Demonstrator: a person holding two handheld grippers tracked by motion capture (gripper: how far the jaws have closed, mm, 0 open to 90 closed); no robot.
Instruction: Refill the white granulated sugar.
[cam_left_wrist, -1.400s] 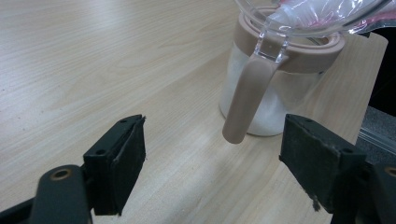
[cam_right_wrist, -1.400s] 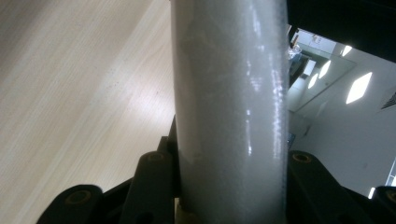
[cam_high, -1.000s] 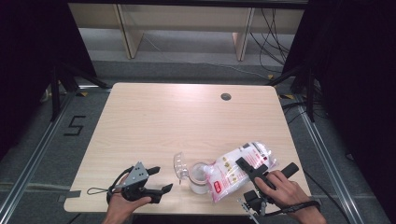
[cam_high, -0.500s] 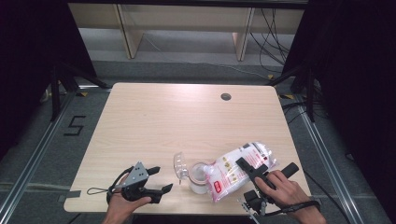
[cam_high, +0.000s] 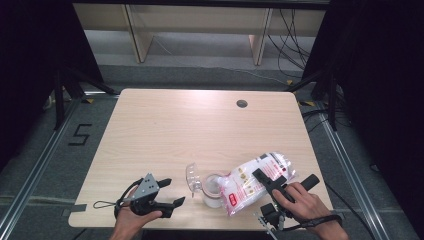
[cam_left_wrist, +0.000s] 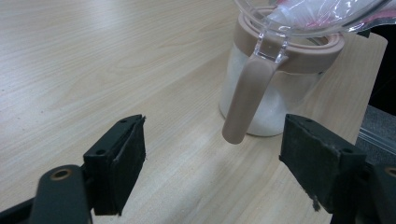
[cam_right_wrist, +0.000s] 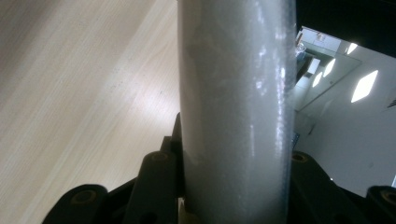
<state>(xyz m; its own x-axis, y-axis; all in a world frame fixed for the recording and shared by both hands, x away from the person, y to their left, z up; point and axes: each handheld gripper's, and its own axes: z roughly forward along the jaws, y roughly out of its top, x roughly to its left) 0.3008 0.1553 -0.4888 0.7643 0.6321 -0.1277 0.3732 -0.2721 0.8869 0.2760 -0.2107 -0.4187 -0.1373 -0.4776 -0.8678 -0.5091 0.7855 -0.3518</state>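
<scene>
**Bag tipped over an open jar near the front edge**

The right gripper (cam_high: 267, 181) is clamping a clear plastic bag (cam_high: 255, 181) with red-and-white print, its jaws pressing on the bag's white contents from both sides. The bag is lying tilted, its lower end reaching over the mouth of the jar (cam_high: 212, 189), which is standing upright on the wooden surface (cam_high: 200, 130) close to the front edge. In the left gripper view the bag's end is sitting right at the jar's opening, behind the jar's clear hinged lid (cam_high: 192, 176), which is standing open. The jar is clear, with a tan collar and a tan latch hanging down its side, and white grains are filling its lower part.

The left gripper (cam_high: 170, 192) is resting low on the surface to the left of the jar, jaws standing apart with nothing between them, pointing toward the jar but not touching it.
</scene>
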